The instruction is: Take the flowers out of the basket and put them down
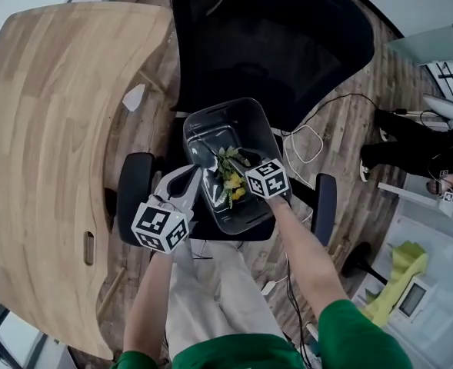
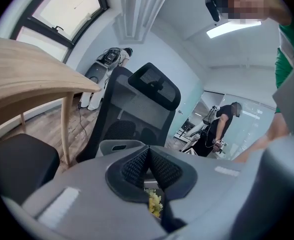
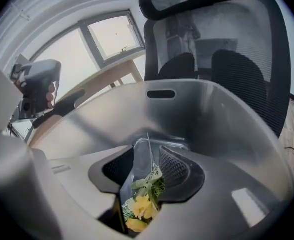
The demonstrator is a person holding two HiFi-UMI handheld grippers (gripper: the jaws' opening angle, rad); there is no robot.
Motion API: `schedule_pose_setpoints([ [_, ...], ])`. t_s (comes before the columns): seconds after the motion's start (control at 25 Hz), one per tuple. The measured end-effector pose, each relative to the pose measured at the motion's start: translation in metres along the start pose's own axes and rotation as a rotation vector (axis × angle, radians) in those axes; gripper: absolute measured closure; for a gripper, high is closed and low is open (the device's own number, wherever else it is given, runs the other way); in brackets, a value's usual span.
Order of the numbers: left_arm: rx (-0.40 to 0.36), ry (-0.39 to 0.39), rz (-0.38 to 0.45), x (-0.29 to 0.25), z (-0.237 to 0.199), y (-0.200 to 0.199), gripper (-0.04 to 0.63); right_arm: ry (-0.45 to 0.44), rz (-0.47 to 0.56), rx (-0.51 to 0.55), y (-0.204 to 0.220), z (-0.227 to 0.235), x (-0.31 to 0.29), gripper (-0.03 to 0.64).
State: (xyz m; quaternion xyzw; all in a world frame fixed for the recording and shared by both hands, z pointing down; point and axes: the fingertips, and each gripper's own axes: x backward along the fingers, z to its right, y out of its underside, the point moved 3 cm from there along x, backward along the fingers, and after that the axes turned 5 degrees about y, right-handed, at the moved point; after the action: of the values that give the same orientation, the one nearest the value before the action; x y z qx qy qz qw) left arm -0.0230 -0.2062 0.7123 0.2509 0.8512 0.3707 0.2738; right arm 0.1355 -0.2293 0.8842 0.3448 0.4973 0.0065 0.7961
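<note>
Yellow flowers (image 1: 230, 181) w/ green leaves lie inside the grey basket (image 1: 211, 121), which sits on a black chair (image 1: 272, 44). R gripper (image 3: 147, 156) is down in the basket. Its fingers are about half open, w/ the flower stem in the gap btw them, but the pads don't press on it. L gripper (image 2: 147, 159) is at the basket's left edge, fingers shut tight together, holding nothing.

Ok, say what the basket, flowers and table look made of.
Basket: smoky translucent plastic, glossy; bright highlights, see-through walls.
Flowers: probably artificial, fabric or plastic; thin stiff stem.
Table: pale wood, matte; jointed strips and grain visible.
</note>
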Motion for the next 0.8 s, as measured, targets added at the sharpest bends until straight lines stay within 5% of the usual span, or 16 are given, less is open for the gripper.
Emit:
schedule_pose_setpoints([
  [0.44, 0.012, 0.014, -0.018, -0.005, -0.014, 0.018, 0.577, 0.005, -0.167, 0.037, 0.05, 0.012, -0.055, 0.341],
  [0.8, 0.025, 0.004, -0.03, -0.007, -0.022, 0.027, 0.577, 0.001, -0.276, 0.099, 0.08, 0.016, -0.082, 0.308],
])
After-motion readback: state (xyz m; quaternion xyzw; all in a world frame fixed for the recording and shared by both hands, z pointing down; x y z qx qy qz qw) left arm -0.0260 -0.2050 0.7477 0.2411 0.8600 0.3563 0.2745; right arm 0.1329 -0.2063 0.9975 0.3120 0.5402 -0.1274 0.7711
